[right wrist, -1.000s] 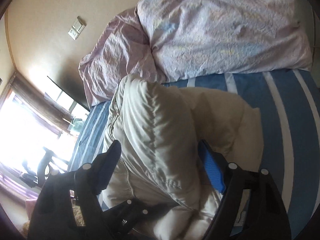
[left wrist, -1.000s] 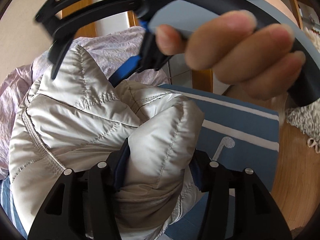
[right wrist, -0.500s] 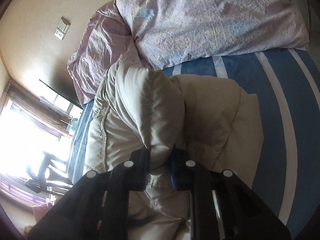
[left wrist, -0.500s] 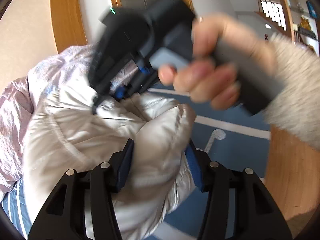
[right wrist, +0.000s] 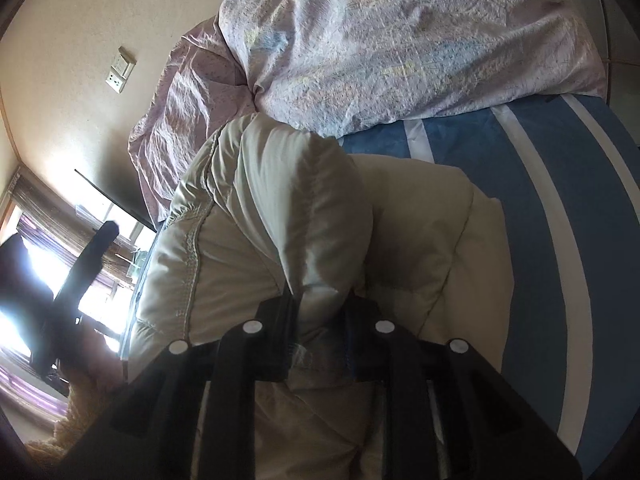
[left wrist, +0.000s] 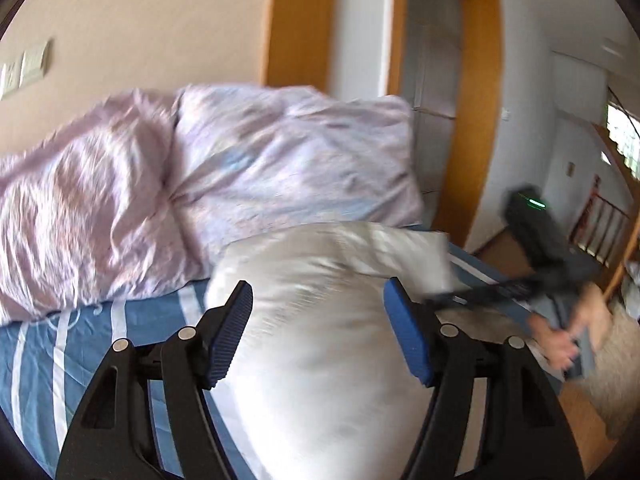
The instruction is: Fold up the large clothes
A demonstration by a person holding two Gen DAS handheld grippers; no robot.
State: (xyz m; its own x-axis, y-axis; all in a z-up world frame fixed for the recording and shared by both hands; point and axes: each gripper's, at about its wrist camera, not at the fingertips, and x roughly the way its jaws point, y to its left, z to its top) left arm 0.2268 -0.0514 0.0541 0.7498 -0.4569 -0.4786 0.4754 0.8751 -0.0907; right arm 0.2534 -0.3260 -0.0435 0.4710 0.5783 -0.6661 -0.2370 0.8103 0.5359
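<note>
- Nearest in the right wrist view, the right gripper (right wrist: pixel 320 336) has its fingers (right wrist: pixel 282 338) drawn close together with a fold of the cream quilted jacket (right wrist: pixel 280 208) pinched between them; the jaws are easing apart slightly, yet the pads press on the cloth.
- Only this view shows the jacket's stitched seams and how it bunches up in a rounded hump above the grip, with more of it spread flat on the bed to the right.
- In the left wrist view, the left gripper (left wrist: pixel 318 332) stands with its blue-padded fingers (left wrist: pixel 230 332) wide and opening; the jacket (left wrist: pixel 332 304) bulges up between them, blurred, and the pads appear clear of it.
- That view alone shows the right gripper from outside, a blurred dark shape at the jacket's right edge, held in a hand (left wrist: pixel 568 332).
- The jacket lies on the blue striped bed sheet (right wrist: pixel 560 184).
- Beyond it, a crumpled lilac duvet (right wrist: pixel 400 40) is heaped against the wall.
- Farthest, the left view shows a wooden door frame (left wrist: pixel 480 112); the right view shows a bright window (right wrist: pixel 48 272) and a wall socket (right wrist: pixel 118 72).
</note>
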